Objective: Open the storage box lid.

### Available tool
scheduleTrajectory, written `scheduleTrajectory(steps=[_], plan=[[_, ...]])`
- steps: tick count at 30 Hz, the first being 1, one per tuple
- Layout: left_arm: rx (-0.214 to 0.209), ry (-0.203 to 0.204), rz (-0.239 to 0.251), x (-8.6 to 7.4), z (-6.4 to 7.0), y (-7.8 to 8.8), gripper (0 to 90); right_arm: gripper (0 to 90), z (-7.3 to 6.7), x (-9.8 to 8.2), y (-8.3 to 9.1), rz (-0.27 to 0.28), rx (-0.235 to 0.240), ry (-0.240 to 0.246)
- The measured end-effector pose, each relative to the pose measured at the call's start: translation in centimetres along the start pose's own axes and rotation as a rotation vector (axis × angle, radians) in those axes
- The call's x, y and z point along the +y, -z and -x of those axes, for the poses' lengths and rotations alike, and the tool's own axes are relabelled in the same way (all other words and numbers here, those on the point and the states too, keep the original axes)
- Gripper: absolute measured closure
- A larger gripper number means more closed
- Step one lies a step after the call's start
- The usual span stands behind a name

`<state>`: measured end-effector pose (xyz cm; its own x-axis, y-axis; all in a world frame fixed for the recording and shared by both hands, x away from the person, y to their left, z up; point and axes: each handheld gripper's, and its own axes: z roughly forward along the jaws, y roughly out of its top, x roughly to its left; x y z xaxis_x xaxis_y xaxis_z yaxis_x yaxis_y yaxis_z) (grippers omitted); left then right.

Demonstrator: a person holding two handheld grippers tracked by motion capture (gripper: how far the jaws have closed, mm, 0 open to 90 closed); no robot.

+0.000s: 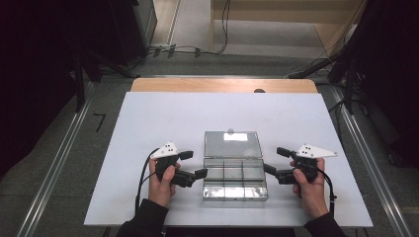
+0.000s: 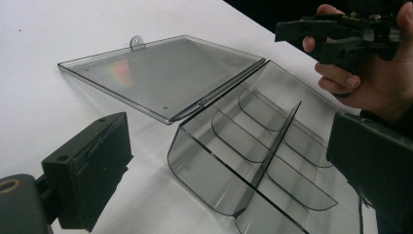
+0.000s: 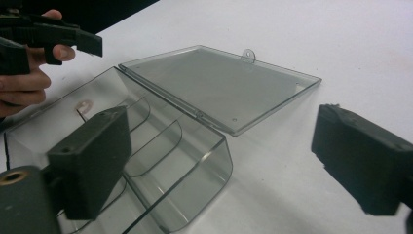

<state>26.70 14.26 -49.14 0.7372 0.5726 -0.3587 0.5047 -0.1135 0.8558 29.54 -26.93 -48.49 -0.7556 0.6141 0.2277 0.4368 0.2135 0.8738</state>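
Black jaws of both grippers point(image 1: 193, 164) point(image 1: 273, 160) are being held wide, empty, beside the light, rigid, slippery plastic box point(image 1: 235, 183); its walls are best pinched.

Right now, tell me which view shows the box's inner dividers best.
The left gripper view: the dividers of the clear box run in full across the frame, one long wall crossed by curved ones. The right gripper view has its own jaw covering part of them. The high view shows them small, as thin lines.

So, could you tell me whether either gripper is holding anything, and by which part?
Nothing is held: left gripper and right gripper stand open beside the open box.
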Motion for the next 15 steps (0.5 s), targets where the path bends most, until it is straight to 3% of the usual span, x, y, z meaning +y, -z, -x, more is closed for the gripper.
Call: scheduleTrajectory(steps=[15], plan=[[0.002, -0.03, -0.006, -0.5, 0.2, 0.9, 0.0, 0.0, 0.2, -0.4, 2.2, 0.032, -0.02, 0.032]])
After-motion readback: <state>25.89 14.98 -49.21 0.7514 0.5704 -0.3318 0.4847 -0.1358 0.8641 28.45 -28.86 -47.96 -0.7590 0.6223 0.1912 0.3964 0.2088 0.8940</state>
